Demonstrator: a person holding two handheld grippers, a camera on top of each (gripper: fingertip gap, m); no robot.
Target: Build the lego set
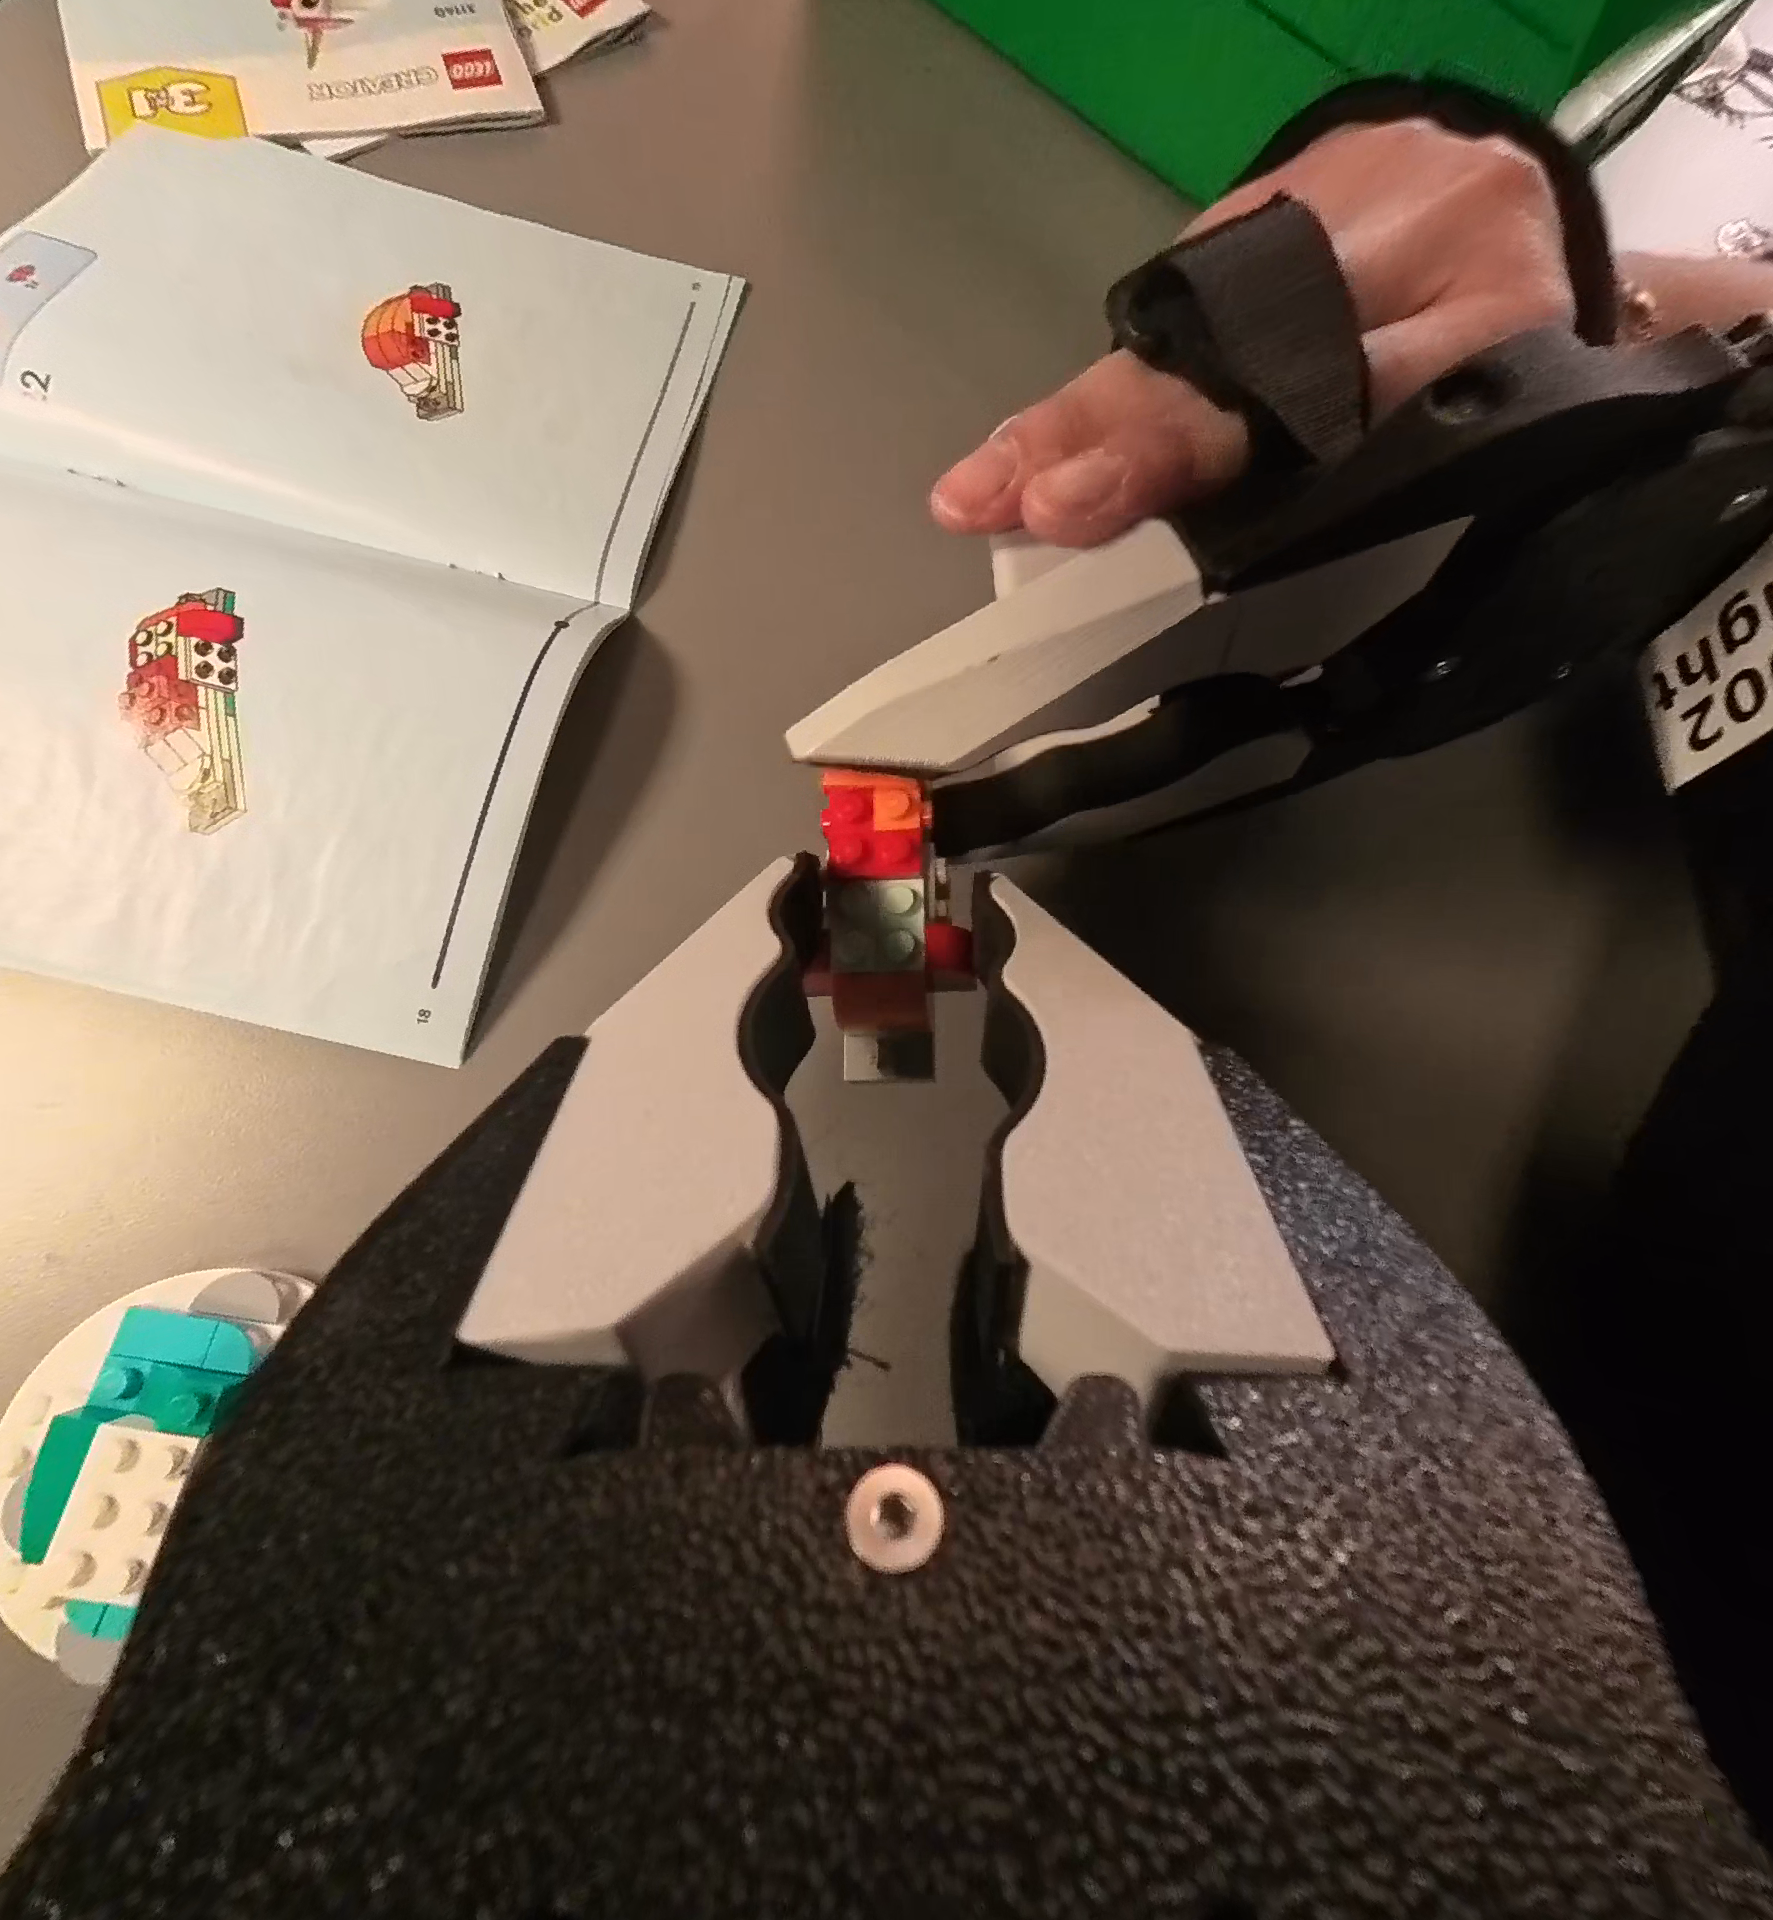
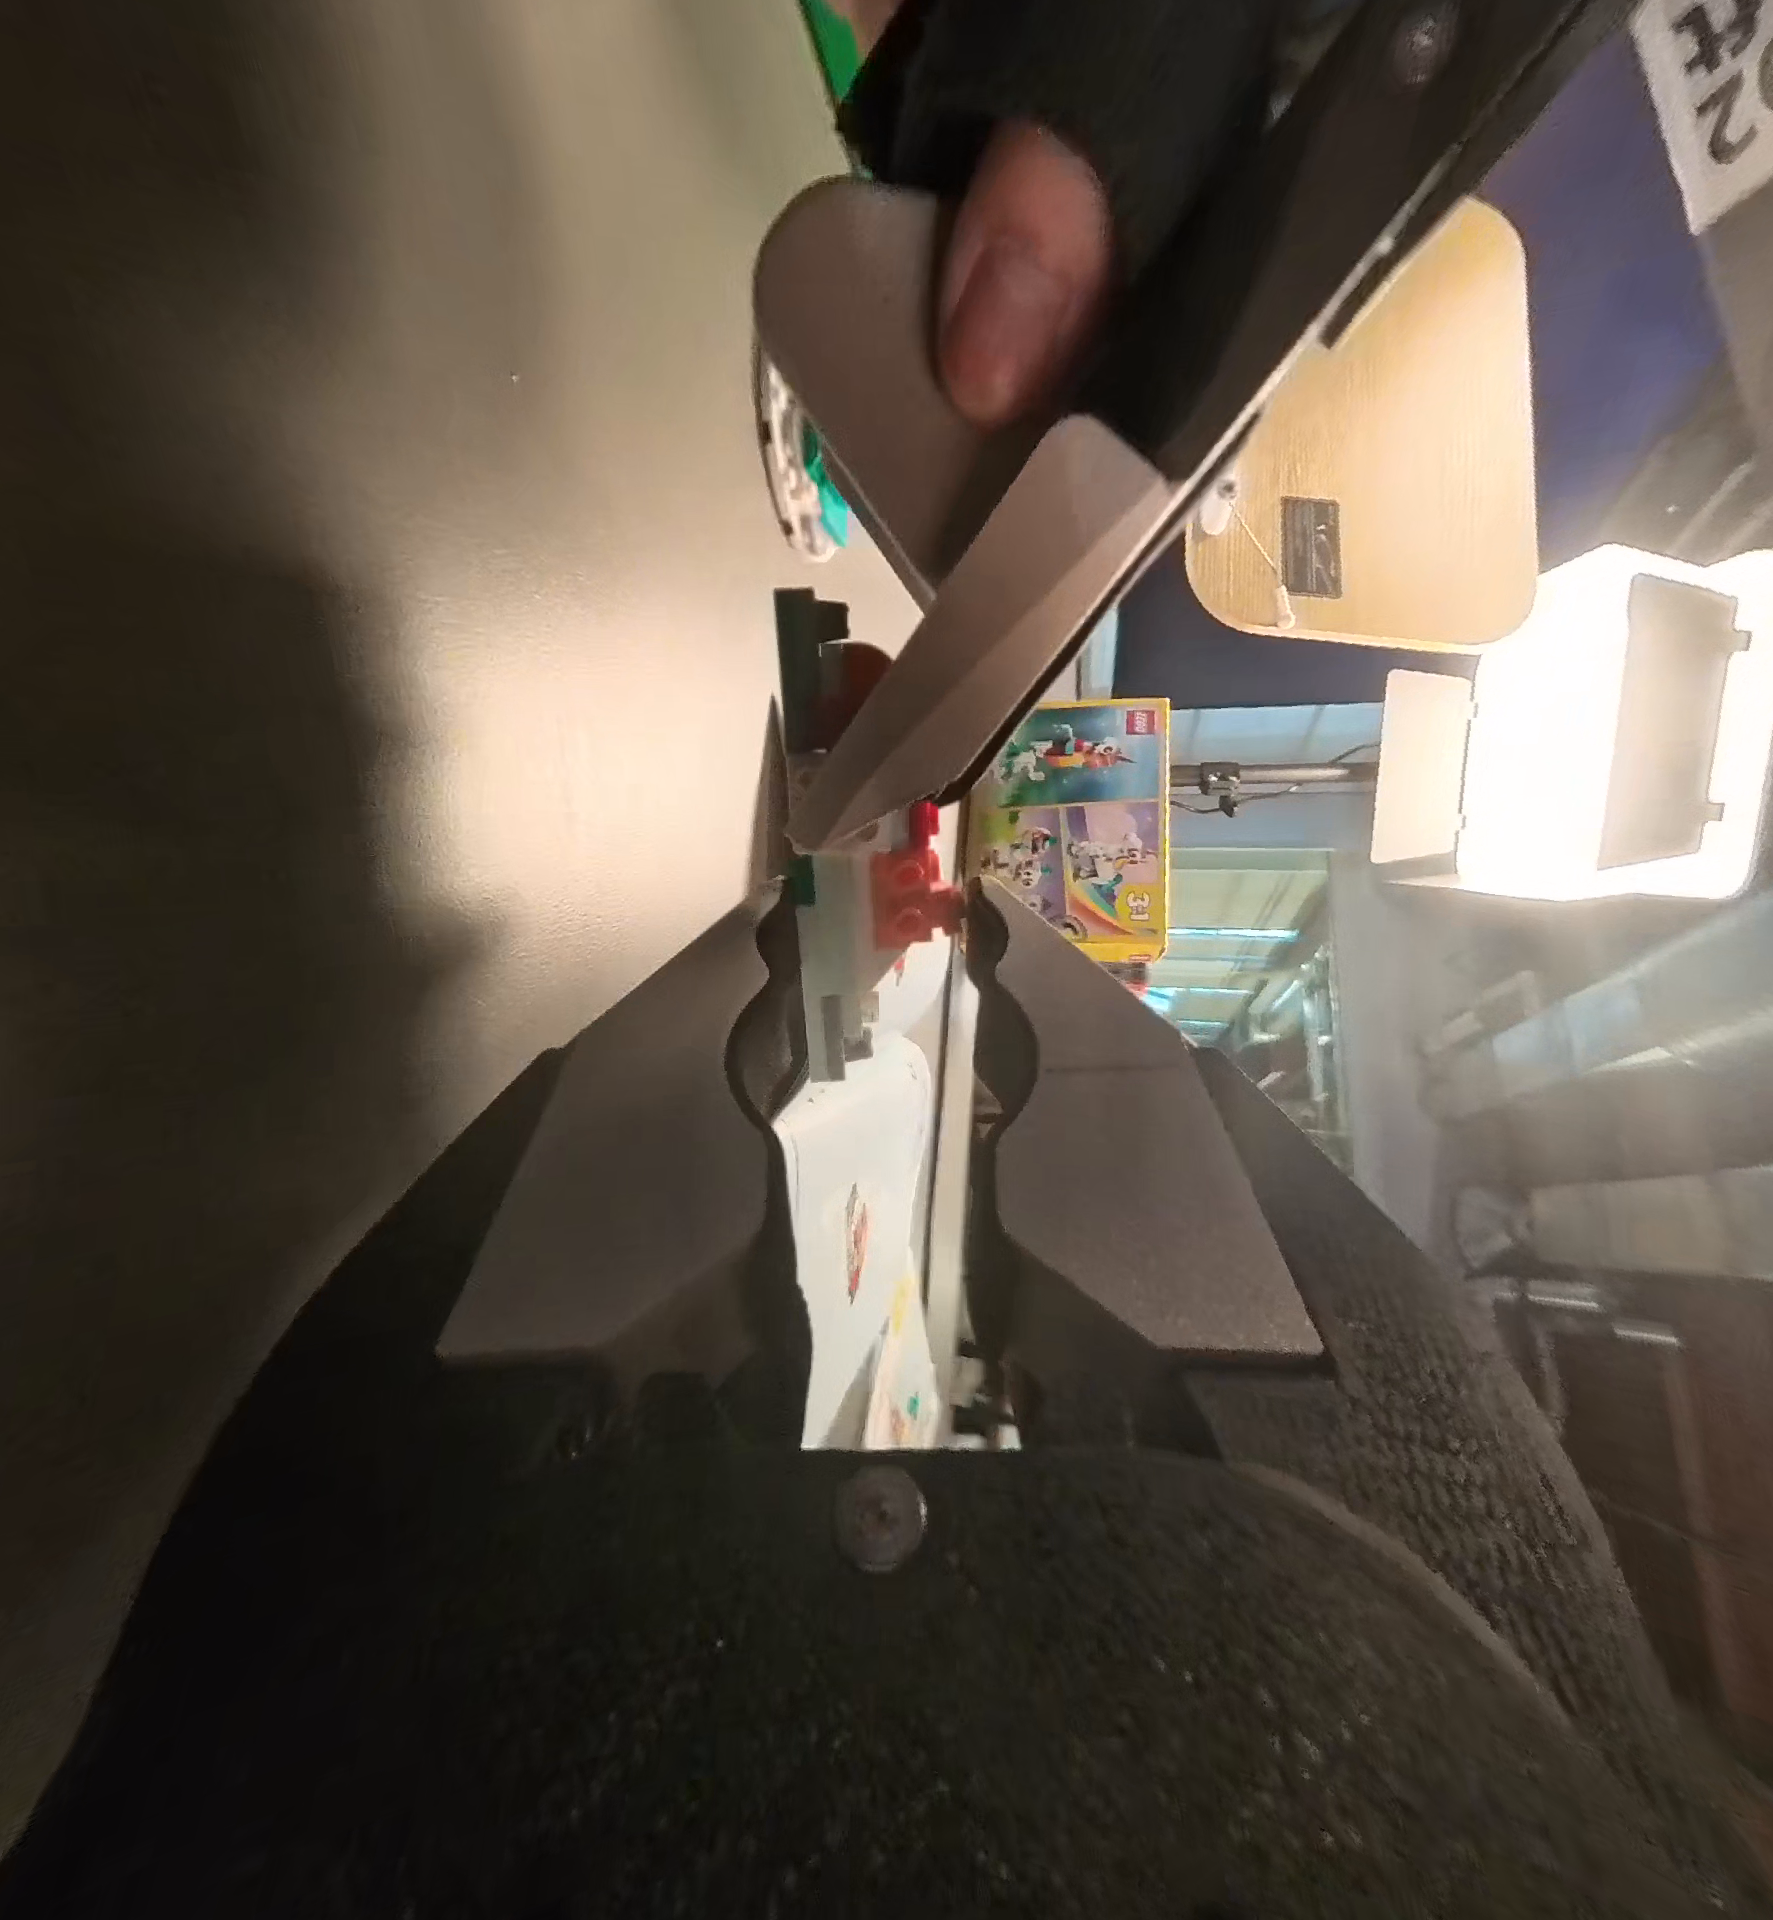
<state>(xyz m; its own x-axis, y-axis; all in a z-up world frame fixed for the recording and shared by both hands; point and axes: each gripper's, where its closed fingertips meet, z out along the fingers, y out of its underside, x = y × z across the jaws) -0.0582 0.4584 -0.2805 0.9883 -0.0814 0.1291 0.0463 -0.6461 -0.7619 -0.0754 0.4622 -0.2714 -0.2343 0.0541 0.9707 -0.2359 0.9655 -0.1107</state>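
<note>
A green box (image 1: pixel 1173 73) is seen on the grey table (image 1: pixel 861 260) far ahead of the jaws; a wooden board (image 2: pixel 1381 447) is seen to their right.

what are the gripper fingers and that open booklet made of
Left gripper fingers: matte grey, probably moulded or printed plastic, with sculpted wavy inner edges. Open instruction booklet: thin printed paper, judging by its rippled pages and centre fold.

Two grey-fingered black grippers: left gripper (image 1: pixel 892 883), right gripper (image 1: pixel 861 769). One small red, orange and grey brick assembly (image 1: pixel 882 883) between them. One open pale-blue instruction booklet (image 1: pixel 269 582); at least two closed booklets (image 1: pixel 310 73) stacked beyond. One round white plate (image 1: pixel 20 1455) holding one teal-and-white brick build (image 1: pixel 123 1444). One yellow printed set box (image 2: pixel 1079 831). One green box (image 1: pixel 1225 73).
</note>
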